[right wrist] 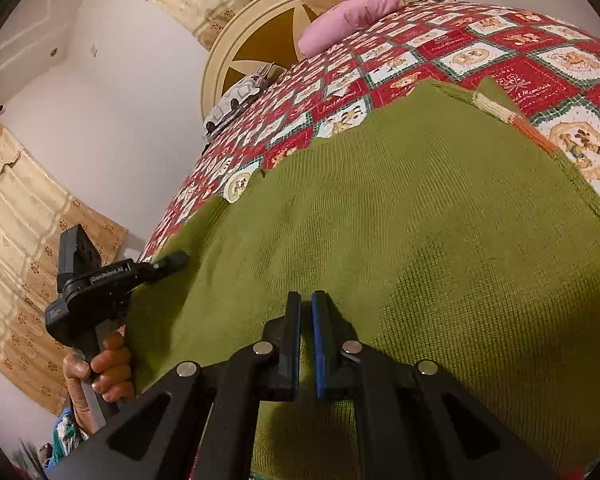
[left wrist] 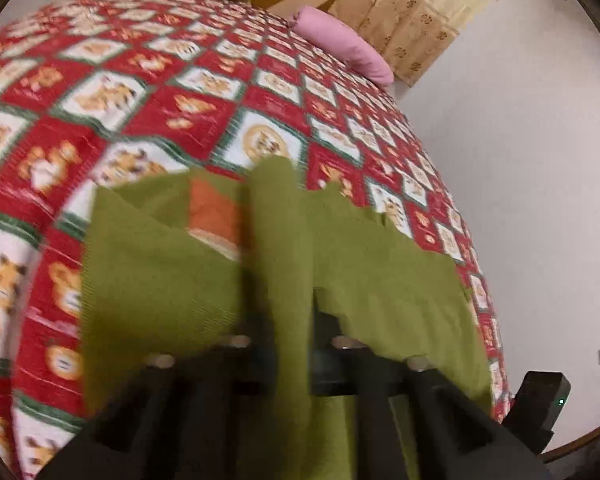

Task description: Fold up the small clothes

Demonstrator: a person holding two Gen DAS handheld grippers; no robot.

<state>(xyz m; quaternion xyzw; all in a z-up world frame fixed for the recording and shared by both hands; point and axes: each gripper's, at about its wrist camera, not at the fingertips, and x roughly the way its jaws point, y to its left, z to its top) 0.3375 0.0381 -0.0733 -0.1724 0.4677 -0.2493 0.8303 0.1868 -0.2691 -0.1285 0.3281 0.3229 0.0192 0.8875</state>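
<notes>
A green knit garment (left wrist: 160, 280) with an orange and cream band (left wrist: 214, 216) lies spread on a red patchwork bedspread (left wrist: 120, 92). In the blurred left wrist view, a ridge of the green cloth runs up between the fingers of my left gripper (left wrist: 284, 304), which is shut on it. The right wrist view shows the same garment (right wrist: 420, 220) filling the middle. There my right gripper (right wrist: 306, 320) is pinched shut on the cloth near its front edge. My left gripper (right wrist: 172, 260), held by a hand (right wrist: 108, 368), grips the garment's left edge.
A pink pillow (right wrist: 352, 16) and a patterned pillow (right wrist: 236, 100) lie at the head of the bed, by a round cream headboard (right wrist: 216, 60). Beige curtains (right wrist: 28, 240) hang on the white wall. A black device with a green light (left wrist: 540, 404) is at the bed's edge.
</notes>
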